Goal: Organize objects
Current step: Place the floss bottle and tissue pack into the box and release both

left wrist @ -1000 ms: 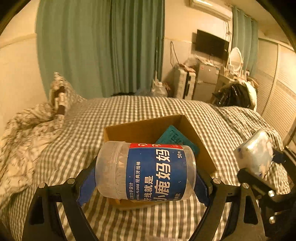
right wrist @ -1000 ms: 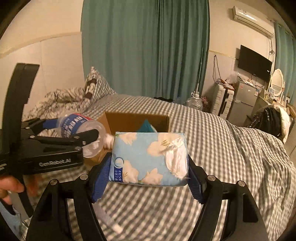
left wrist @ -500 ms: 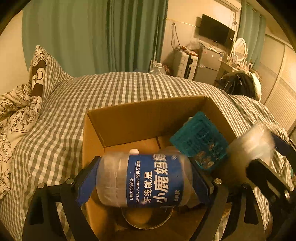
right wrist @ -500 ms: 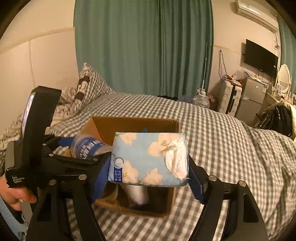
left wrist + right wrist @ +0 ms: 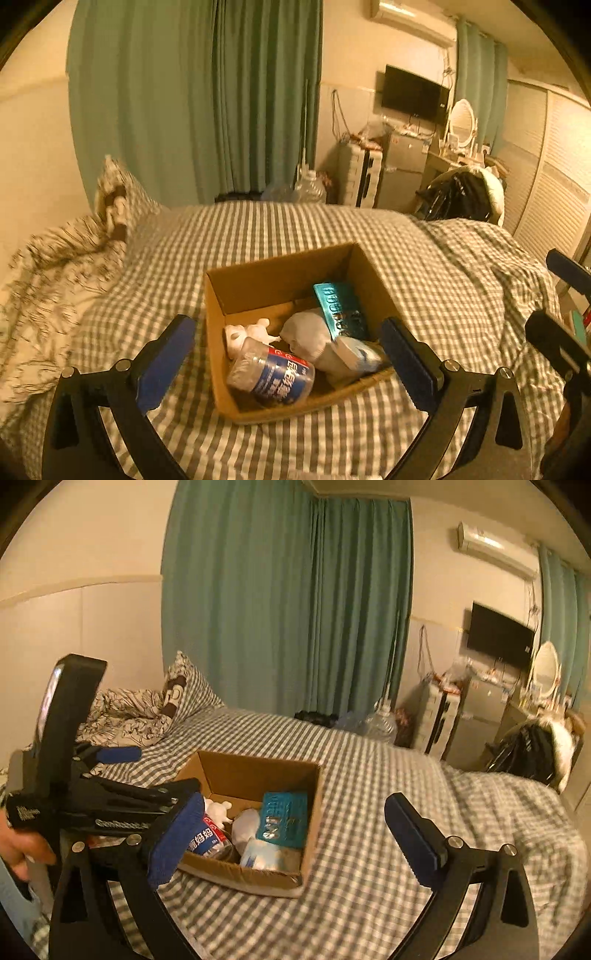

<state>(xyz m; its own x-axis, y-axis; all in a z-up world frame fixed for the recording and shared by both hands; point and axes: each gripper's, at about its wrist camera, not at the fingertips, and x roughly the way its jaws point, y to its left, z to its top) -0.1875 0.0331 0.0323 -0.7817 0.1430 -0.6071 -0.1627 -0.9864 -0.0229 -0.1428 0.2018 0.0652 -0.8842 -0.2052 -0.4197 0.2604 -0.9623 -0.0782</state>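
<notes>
Cardboard box (image 5: 291,280) — open-topped, resting on the checked bed cover (image 5: 424,266), lower centre of the left wrist view and centre-left of the right wrist view.

Contents:
- Floss jar (image 5: 271,373), clear plastic with a blue label, lying on its side at the near corner of the box.
- White figurine (image 5: 249,334), just behind the jar, against the box's left wall.
- Teal packet (image 5: 340,310), leaning against the right wall.
- Grey pouch (image 5: 308,338), mid-box, touching the teal packet.
- Tissue pack (image 5: 356,354), pale blue and white, at the near right, resting against the pouch.

Left tongs (image 5: 286,350) — spread wide and empty; the box sits between and just beyond the two blue pads, the jar nearest the left pad.

Right tongs (image 5: 295,834) — likewise spread wide, holding nothing; the box lies beyond them toward the left pad, which covers part of the jar. The left tool's black body fills the left of that frame, a hand (image 5: 16,845) on its grip.

Background: green curtain (image 5: 192,99), patterned pillow (image 5: 188,690) at the bed's head.
</notes>
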